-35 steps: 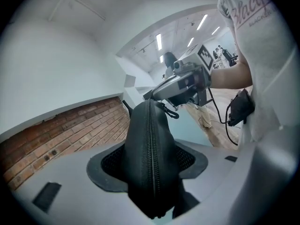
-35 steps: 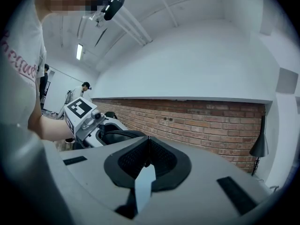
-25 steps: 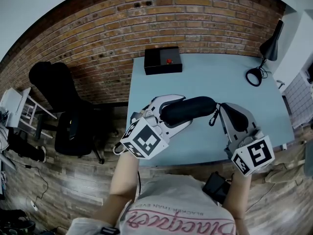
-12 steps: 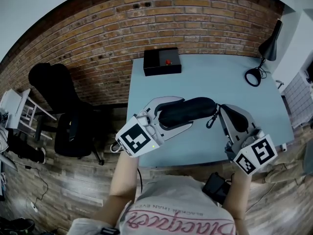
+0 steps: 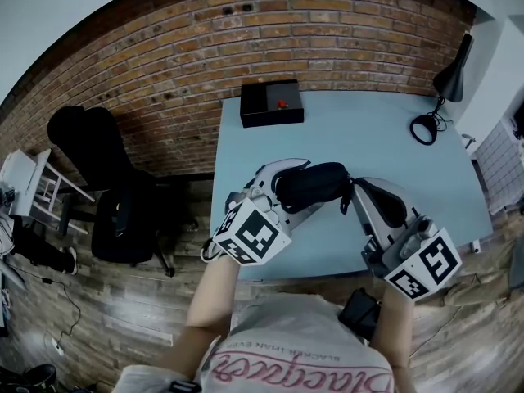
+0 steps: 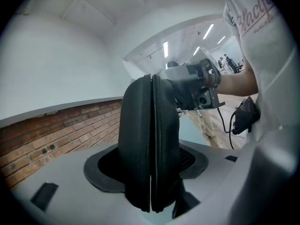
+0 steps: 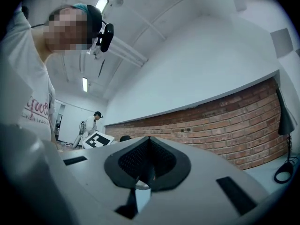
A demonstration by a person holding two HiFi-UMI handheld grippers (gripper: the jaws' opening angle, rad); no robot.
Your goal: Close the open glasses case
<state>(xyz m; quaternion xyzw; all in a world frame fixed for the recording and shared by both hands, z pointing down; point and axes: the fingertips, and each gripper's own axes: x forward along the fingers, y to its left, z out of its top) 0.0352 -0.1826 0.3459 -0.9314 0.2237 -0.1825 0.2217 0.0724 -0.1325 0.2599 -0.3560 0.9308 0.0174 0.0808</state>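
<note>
Clamps case [image 6: 149, 125] in left hand-held gripper [image 5: 300, 188], jaws wide, over counter [image 5: 352, 129]; pinches zip pull [image 7: 140, 185] at its right end with right hand-held gripper [image 5: 355, 193], jaws together.

Shirt [image 5: 288, 368], on the near side of both claws: pink script lettering, upside down in the head view. It opens "Blac"; the rest is uncertain. The small capitals under it are too fine to read.

Marker cubes on the left claw [image 5: 291, 188] and right claw [image 5: 354, 191]: black-and-white square codes only, no letters or numbers.
</note>
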